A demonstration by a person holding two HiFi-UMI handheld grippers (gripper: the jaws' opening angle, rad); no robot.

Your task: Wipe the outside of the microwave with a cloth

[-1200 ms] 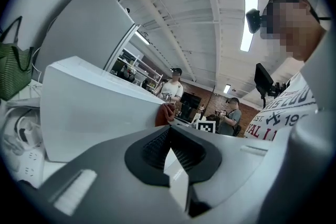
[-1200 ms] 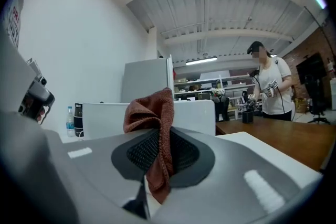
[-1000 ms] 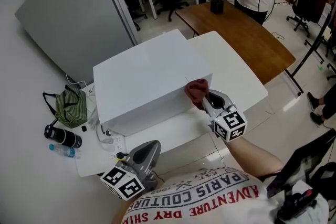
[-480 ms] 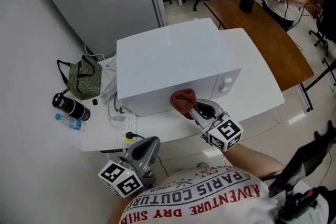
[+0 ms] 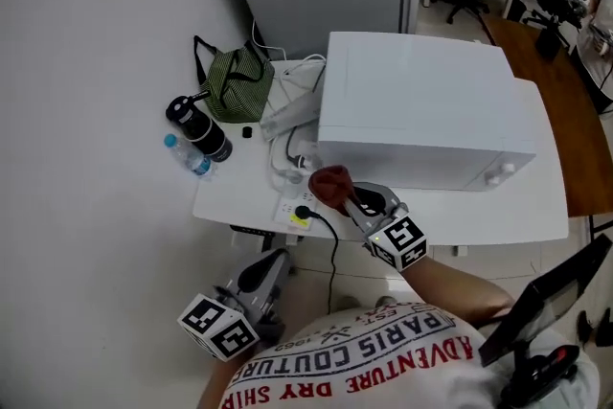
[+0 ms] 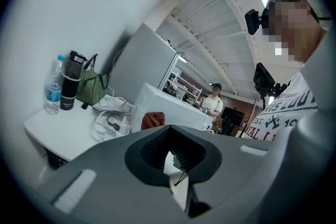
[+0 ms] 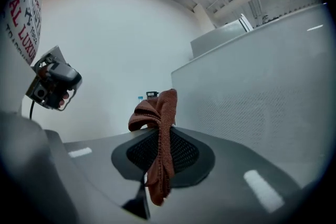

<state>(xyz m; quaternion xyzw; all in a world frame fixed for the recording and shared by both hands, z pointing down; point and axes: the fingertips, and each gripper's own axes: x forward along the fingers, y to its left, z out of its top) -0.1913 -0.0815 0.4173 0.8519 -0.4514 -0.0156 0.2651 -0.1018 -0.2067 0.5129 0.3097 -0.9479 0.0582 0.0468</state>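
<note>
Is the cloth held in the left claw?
No, the reddish cloth is pinched in the right claw, while the left claw holds nothing.

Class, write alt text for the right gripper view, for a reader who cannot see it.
The right gripper is shut on a rust-red cloth that bunches up above its jaws. The side of the white microwave fills the right.

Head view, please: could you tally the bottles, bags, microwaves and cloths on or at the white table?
Bottles: 2 (black flask, clear water bottle)
Bags: 1 (green bag)
Microwaves: 1 (white microwave)
Cloths: 1 (red-brown cloth, held in the right gripper)
Total: 5
</note>
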